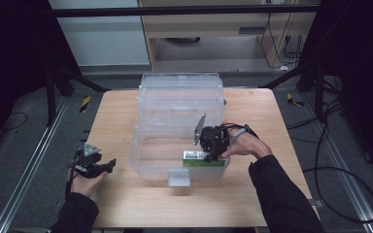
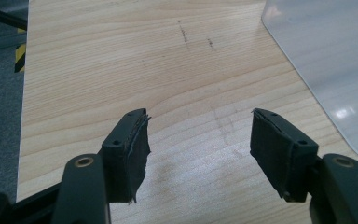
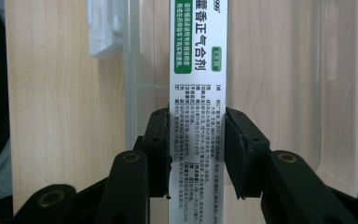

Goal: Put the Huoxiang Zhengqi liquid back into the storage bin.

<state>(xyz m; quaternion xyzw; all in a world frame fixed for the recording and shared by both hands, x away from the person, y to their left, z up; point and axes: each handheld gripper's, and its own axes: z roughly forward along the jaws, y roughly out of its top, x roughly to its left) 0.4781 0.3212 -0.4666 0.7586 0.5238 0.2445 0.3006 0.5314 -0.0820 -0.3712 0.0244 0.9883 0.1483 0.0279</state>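
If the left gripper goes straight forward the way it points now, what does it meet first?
Probably nothing soon: ahead of the open left gripper lies bare wooden table. The clear plastic bin stands off to one side, seemingly outside that line.

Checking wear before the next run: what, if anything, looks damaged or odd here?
The black padding on the left gripper fingers is frayed and peeling at its edges. The green-and-white carton sits straight in the right gripper.
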